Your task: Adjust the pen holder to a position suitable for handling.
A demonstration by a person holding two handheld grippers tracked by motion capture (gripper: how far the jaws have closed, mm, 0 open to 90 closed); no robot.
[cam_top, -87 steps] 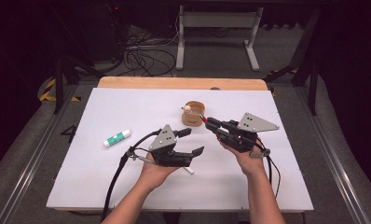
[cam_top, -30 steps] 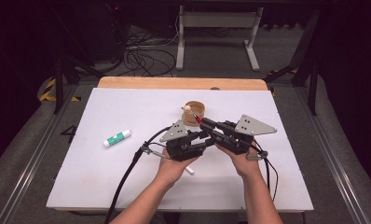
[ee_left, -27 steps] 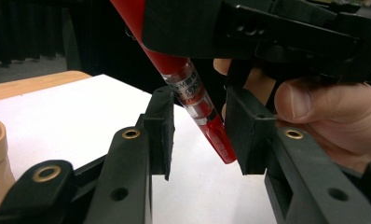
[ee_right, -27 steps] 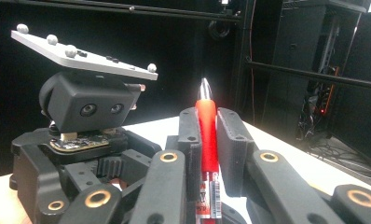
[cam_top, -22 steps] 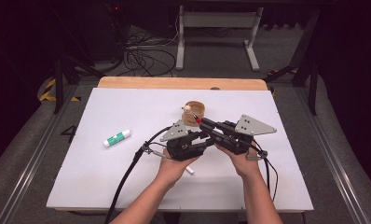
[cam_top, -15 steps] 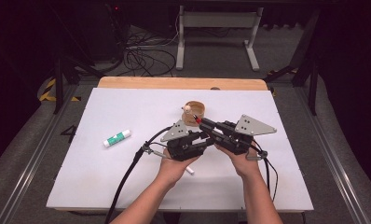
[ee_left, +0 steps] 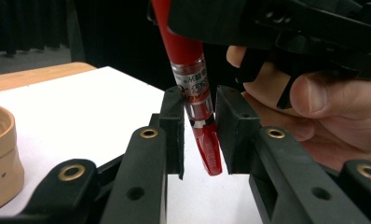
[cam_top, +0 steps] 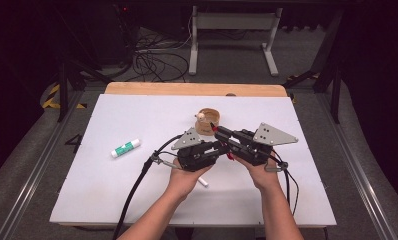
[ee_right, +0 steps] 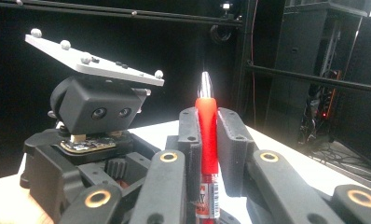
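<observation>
Pen (ee_left: 193, 88) held between the two tools is the work here: the right gripper (cam_top: 218, 131) has its jaws clamped on the red barrel, tip pointing up past them in the right gripper view (ee_right: 206, 140), while the left gripper (cam_top: 222, 146) has just been closing its jaws around the lower end, which sits between them. In the left gripper view the pads stand just beside that end, and I cannot tell whether they press on it yet.

Judging from this, the step is taking hold of the pen's back end or cap, perhaps to pull it apart. To do it well, the left jaws should close squarely on the glossy red end piece, not the clear section above it. The right grip should stay firm, and any pull should run straight along the barrel.

The pen is slim, with a red body, a printed label band, a clear ring and a glossy rounded red end. It hangs above the white table (cam_top: 137, 190), near a small tan cup (cam_top: 208, 120). A glue stick (cam_top: 125, 148) lies well apart to the left.
</observation>
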